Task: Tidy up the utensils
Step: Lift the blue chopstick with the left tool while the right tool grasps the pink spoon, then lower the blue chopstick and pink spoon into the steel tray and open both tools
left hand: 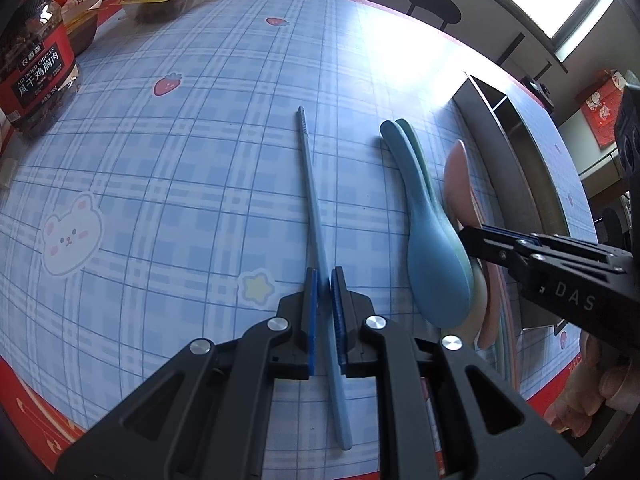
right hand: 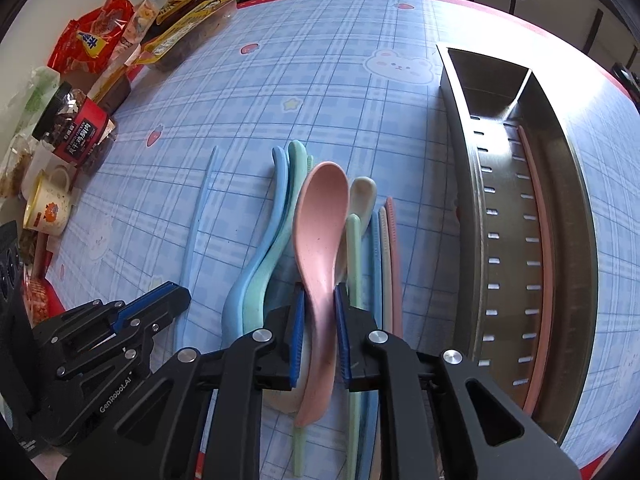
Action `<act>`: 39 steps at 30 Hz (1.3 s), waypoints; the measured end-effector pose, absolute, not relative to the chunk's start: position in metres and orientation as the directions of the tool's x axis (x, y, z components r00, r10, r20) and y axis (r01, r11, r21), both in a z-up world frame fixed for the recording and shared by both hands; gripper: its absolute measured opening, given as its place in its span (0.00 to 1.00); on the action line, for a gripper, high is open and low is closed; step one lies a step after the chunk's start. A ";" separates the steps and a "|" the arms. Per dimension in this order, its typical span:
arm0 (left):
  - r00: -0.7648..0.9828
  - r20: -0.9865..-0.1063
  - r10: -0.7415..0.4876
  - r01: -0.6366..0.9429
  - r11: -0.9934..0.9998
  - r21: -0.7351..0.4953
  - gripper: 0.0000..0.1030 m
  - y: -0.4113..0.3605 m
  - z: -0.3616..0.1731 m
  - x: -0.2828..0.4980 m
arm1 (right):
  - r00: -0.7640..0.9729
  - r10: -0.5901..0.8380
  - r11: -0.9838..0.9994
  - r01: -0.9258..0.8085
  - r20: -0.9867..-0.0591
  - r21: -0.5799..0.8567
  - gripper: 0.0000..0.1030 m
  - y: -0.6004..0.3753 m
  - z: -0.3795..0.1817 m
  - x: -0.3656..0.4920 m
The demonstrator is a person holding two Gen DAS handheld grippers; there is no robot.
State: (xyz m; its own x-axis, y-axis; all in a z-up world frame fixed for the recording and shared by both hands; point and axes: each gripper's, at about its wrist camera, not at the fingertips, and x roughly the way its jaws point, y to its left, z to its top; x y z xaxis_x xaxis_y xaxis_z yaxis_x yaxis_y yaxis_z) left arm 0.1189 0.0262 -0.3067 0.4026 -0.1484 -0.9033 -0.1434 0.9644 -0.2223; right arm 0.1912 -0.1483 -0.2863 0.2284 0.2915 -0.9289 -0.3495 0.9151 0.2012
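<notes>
Two compartments divide the long stainless-steel slotted tray [right hand: 520, 208] to the right of the right gripper [right hand: 318, 312]; the longer one holds a single pink chopstick [right hand: 538, 216], the short far one looks empty. Closed pads pinch the neck of a pink plastic spoon [right hand: 320, 224] above the other pastel utensils. Left gripper [left hand: 324, 300] is clamped on a light-blue chopstick [left hand: 314, 200] lying on the checked tablecloth [left hand: 180, 160]. Far left, a red-labelled jar [left hand: 36, 76] reads "AIR DRIED CHICKEN" — the grippers read "GenRobot.AI" and "DAS".
</notes>
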 end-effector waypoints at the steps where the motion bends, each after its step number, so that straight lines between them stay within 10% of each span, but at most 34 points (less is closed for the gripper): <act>1: 0.403 -0.903 -0.151 -0.143 0.964 -0.225 0.13 0.027 -0.307 0.119 | 0.227 0.300 0.916 -0.341 -0.927 0.213 0.11 -0.151 -0.286 0.189; 23: 0.410 -0.904 -0.119 -0.072 0.984 -0.163 0.11 0.017 -0.307 0.084 | 0.247 0.430 0.884 -0.313 -0.869 0.348 0.07 -0.179 -0.269 0.141; 39: 0.446 -0.848 -0.287 -0.235 0.877 -0.420 0.10 0.070 -0.272 0.061 | 0.315 0.483 0.870 -0.281 -0.817 0.406 0.07 -0.214 -0.253 0.130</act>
